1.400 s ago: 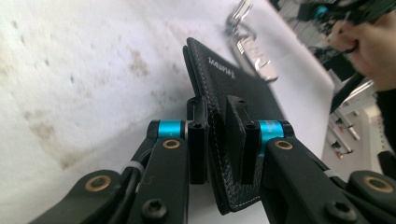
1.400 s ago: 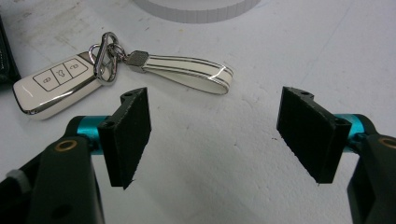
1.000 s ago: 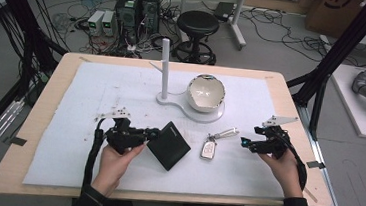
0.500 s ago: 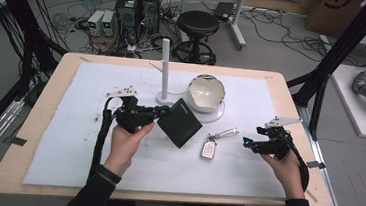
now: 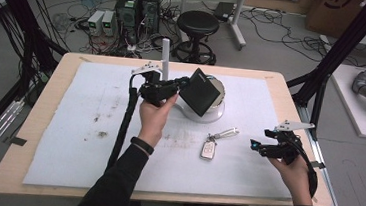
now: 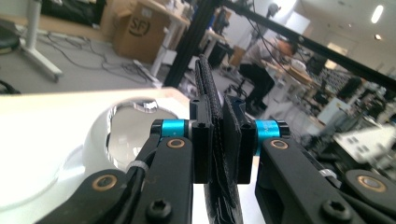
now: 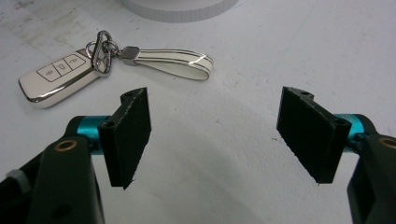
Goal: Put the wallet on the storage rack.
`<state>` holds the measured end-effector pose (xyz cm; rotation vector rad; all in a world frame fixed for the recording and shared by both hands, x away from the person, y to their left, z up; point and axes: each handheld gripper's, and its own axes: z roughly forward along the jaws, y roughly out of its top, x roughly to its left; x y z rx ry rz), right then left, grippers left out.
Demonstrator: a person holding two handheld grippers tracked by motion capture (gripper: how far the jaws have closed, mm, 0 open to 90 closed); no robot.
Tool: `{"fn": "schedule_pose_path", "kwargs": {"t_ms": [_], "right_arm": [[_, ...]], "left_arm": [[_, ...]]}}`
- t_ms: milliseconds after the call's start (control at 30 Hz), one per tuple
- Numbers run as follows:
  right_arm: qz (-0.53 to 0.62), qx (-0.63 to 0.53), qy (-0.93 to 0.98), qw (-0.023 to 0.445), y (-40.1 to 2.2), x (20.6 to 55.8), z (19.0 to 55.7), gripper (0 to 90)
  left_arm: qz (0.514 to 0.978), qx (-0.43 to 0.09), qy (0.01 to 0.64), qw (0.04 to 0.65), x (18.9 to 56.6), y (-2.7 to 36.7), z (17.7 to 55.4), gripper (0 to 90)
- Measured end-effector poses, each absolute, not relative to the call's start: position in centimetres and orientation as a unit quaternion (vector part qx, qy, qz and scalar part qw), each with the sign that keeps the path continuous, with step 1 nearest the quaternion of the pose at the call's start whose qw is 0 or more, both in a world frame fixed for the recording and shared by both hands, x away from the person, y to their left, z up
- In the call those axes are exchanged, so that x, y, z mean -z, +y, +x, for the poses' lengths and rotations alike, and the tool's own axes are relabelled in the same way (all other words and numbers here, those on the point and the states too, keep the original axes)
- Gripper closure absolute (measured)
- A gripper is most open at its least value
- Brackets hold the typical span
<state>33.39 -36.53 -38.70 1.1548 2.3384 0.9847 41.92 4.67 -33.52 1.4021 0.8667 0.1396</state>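
My left tool (image 5: pixel 182 84) is clenched on the edge of a black wallet (image 5: pixel 200 91); in the left gripper view the wallet (image 6: pixel 218 154) stands pinched edge-on between both pads. I hold it in the air, tilted, right over the white bowl (image 5: pixel 215 112) at the far middle of the surface (image 5: pixel 41 95), beside the white post (image 5: pixel 165 56). I judge this the carrying step: wallet lifted, not yet set down. Next I would lower it into the bowl, keep it clear of the post and rim, then let go.

My right tool (image 5: pixel 256 145) is released, jaws wide with nothing between them, low at the right. The key fob (image 7: pixel 53 79) and its strap (image 7: pixel 170 60) lie just ahead, probably the next pickup.
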Motion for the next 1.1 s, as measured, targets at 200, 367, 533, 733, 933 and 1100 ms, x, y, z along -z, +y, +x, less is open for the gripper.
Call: {"fn": "schedule_pose_path", "kwargs": {"t_ms": [200, 367, 533, 733, 933, 1100], "right_arm": [[0.409, -0.349, 0.825, 0.176, -36.9, 38.7, 33.0, 26.7], [0.410, -0.350, 0.824, 0.176, -37.1, 38.8, 32.9, 26.7], [0.410, -0.349, 0.825, 0.174, -37.1, 38.9, 32.9, 26.7], [0.410, -0.347, 0.825, 0.173, -36.9, 39.0, 32.9, 26.7], [0.405, -0.346, 0.829, 0.171, -36.6, 39.1, 32.9, 26.7], [0.406, -0.347, 0.827, 0.173, -36.7, 39.1, 32.9, 26.7]], "left_arm": [[0.620, -0.089, 0.396, 0.671, 33.7, 3.0, 43.8, 81.9], [0.628, -0.122, 0.402, 0.655, 34.6, 2.4, 44.8, 81.9], [0.636, -0.130, 0.394, 0.650, 35.2, 1.9, 45.2, 81.7], [0.644, -0.154, 0.392, 0.638, 35.3, 1.9, 45.3, 79.5], [0.636, -0.165, 0.389, 0.645, 35.7, 1.7, 45.6, 80.3], [0.633, -0.180, 0.377, 0.652, 35.8, 1.2, 45.6, 80.7]]}}
